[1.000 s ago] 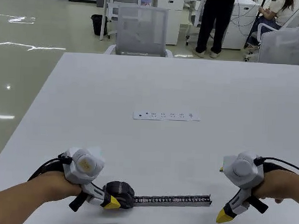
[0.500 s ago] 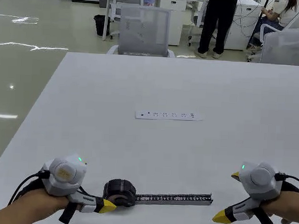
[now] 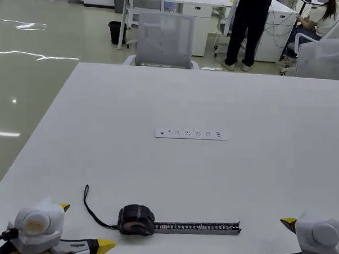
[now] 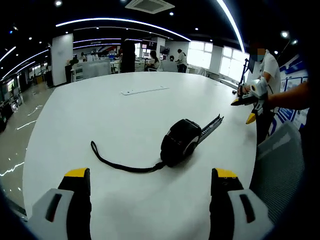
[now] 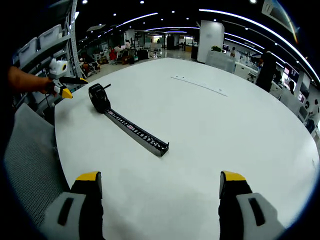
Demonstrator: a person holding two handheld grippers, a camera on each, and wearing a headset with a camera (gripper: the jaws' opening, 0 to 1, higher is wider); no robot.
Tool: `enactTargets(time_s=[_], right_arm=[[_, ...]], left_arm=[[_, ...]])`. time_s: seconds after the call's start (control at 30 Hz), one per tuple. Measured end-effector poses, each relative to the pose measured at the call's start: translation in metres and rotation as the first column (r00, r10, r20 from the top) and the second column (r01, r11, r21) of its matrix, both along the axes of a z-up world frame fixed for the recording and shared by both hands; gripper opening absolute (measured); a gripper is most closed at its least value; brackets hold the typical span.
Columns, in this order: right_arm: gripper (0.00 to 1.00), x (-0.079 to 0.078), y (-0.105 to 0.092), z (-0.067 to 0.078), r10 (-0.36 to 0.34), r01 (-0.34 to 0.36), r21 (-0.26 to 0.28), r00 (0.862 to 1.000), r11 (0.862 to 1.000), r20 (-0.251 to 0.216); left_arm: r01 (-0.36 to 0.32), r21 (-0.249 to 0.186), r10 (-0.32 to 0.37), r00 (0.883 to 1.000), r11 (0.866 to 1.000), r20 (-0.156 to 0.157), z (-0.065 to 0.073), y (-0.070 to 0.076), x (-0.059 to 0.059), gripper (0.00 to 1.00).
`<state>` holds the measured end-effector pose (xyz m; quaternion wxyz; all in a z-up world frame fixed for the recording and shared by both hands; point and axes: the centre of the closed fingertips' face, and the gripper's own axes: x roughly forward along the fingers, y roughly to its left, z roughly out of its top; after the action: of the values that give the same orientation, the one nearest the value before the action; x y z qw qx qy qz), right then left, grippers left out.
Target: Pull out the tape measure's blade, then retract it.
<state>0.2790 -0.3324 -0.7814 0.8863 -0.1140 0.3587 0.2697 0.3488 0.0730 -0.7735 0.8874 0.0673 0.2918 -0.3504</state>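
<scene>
Left tool [image 4: 150, 173] and right tool [image 5: 160, 176] gape empty; we should pin the black round tape-measure case [image 3: 135, 219], easing its numbered, apparently locked blade [image 3: 196, 226] home.

Cut off by the near edge in the head view: grey, yellow-tipped left gripper [image 3: 85, 227] and right gripper [image 3: 272, 241]. Too small to read: markings along black tape-measure blade [image 3: 198, 226].
</scene>
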Motion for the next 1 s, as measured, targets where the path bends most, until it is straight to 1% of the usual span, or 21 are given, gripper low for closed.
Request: enactTargets(time_s=[0.1, 0.13, 0.2, 0.3, 0.37, 0.43, 0.47, 0.53, 0.57, 0.6, 0.63, 0.67, 0.7, 0.77, 0.83, 0.93, 1.0], right_arm=[[1.0, -0.012, -0.002, -0.003, -0.008, 0.008, -0.003, 1.0, 1.0, -0.002], [1.0, -0.015, -0.004, -0.004, -0.013, 0.013, -0.006, 1.0, 1.0, 0.0], [1.0, -0.019, -0.006, 0.0, -0.037, 0.037, 0.004, 0.999, 0.999, 0.018], [1.0, -0.024, -0.006, 0.005, -0.065, 0.064, 0.03, 0.996, 0.998, 0.057], [1.0, -0.028, -0.004, 0.004, -0.066, 0.063, 0.041, 0.996, 0.997, 0.058], [1.0, -0.031, -0.005, 0.002, -0.071, 0.069, 0.036, 0.996, 0.997, 0.055], [1.0, -0.032, -0.006, 0.004, -0.074, 0.072, 0.035, 0.995, 0.997, 0.067], [1.0, -0.033, -0.006, 0.007, -0.082, 0.079, 0.042, 0.994, 0.996, 0.072], [1.0, -0.034, -0.004, 0.009, -0.083, 0.079, 0.049, 0.994, 0.996, 0.076], [1.0, -0.035, -0.003, 0.009, -0.082, 0.079, 0.05, 0.994, 0.996, 0.078], [1.0, -0.036, -0.002, 0.009, -0.082, 0.079, 0.045, 0.994, 0.996, 0.076], [1.0, -0.037, -0.002, 0.009, -0.082, 0.079, 0.043, 0.994, 0.996, 0.076], [1.0, -0.038, -0.002, 0.009, -0.084, 0.08, 0.045, 0.993, 0.996, 0.077], [1.0, -0.04, -0.003, 0.008, -0.091, 0.088, 0.043, 0.993, 0.995, 0.077], [1.0, -0.041, -0.005, 0.008, -0.101, 0.098, 0.037, 0.992, 0.994, 0.079], [1.0, -0.042, -0.008, 0.006, -0.102, 0.1, 0.035, 0.992, 0.994, 0.079], [1.0, -0.043, -0.01, 0.007, -0.103, 0.101, 0.029, 0.991, 0.994, 0.08]], left_arm=[[0.0, 0.006, 0.0, 1.0, 1.0, 0.003, -0.002, 0.004, -0.011, 0.99], [0.002, 0.012, -0.002, 1.0, 1.0, 0.0, -0.005, 0.006, -0.015, 0.99], [0.001, 0.01, -0.001, 1.0, 1.0, -0.004, -0.006, 0.009, -0.021, 0.99], [0.001, -0.012, -0.001, 1.0, 1.0, -0.006, -0.007, 0.013, -0.029, 0.99], [-0.004, -0.027, 0.004, 1.0, 1.0, 0.006, -0.003, 0.013, -0.031, 0.99], [-0.022, -0.019, 0.022, 1.0, 1.0, -0.001, -0.005, 0.018, -0.033, 0.99], [-0.034, -0.029, 0.033, 0.999, 0.999, -0.004, -0.005, 0.02, -0.034, 0.99], [-0.055, -0.043, 0.054, 0.998, 0.998, -0.012, -0.005, 0.023, -0.034, 0.99], [-0.067, -0.054, 0.067, 0.998, 0.996, -0.009, -0.004, 0.025, -0.035, 0.99], [-0.068, -0.055, 0.068, 0.998, 0.996, -0.001, -0.003, 0.026, -0.035, 0.99], [-0.07, -0.049, 0.071, 0.997, 0.996, 0.011, -0.002, 0.028, -0.035, 0.99], [-0.074, -0.045, 0.075, 0.997, 0.996, 0.016, -0.001, 0.031, -0.034, 0.99], [-0.079, -0.045, 0.08, 0.997, 0.996, 0.018, -0.001, 0.032, -0.034, 0.99], [-0.098, -0.063, 0.099, 0.995, 0.993, 0.014, 0.003, 0.035, -0.032, 0.99], [-0.108, -0.066, 0.11, 0.994, 0.992, 0.018, 0.005, 0.038, -0.03, 0.99], [-0.099, -0.065, 0.101, 0.994, 0.993, 0.03, 0.007, 0.036, -0.029, 0.99], [-0.096, -0.062, 0.098, 0.995, 0.993, 0.034, 0.007, 0.035, -0.03, 0.99]])
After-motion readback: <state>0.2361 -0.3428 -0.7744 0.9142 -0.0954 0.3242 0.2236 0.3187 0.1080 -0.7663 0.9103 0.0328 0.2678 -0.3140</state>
